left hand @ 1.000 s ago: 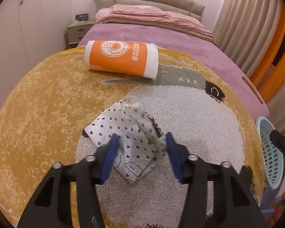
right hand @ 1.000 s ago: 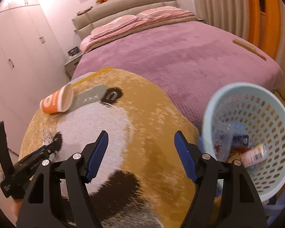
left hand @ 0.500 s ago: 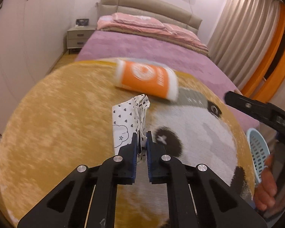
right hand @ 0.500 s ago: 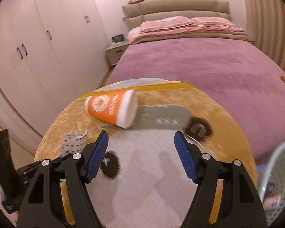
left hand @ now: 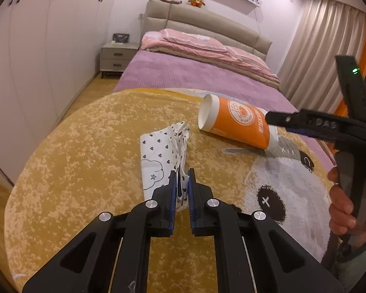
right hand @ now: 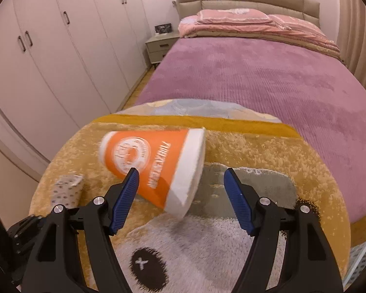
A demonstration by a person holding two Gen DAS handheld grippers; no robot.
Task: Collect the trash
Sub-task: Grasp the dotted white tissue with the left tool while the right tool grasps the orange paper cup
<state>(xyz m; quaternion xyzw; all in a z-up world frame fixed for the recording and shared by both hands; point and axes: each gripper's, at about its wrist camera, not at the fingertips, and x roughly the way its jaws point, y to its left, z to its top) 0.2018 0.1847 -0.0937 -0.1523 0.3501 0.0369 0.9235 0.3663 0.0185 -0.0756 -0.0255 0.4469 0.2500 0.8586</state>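
Currently listed, bedroom floor, trash collection in progress.

Item one: left gripper [left hand: 181, 183], black frame with blue pads, jaws closed tight on a white wrapper printed with small black hearts [left hand: 162, 156]. The pads pinch the wrapper's near crumpled edge; the rest of it hangs forward over the round yellow rug [left hand: 85, 161]. The same wrapper appears in the right wrist view [right hand: 67, 190], low at the left, blurred.

Item two: right gripper [right hand: 180, 195], same make, jaws spread wide with nothing pressed between the pads. It points down at an orange and white paper cup [right hand: 153, 163]. The left blue pad overlaps the cup's orange side in that view; whether it touches cannot be told. In the left wrist view the gripper [left hand: 278, 119] reaches over the cup's base end, held by a hand [left hand: 341, 207] at the right edge.

Item three: the cup [left hand: 234, 122], lying on its side on the rug beside the wrapper, near the bed's foot, open mouth toward the wrapper.

Item four: pale blue perforated basket [right hand: 363, 256], only a corner showing at the lower right.

Surroundings: bed with purple cover [right hand: 256, 73], pink folded bedding [left hand: 202, 48], bedside cabinet [left hand: 118, 57], white wardrobe doors [right hand: 61, 48].
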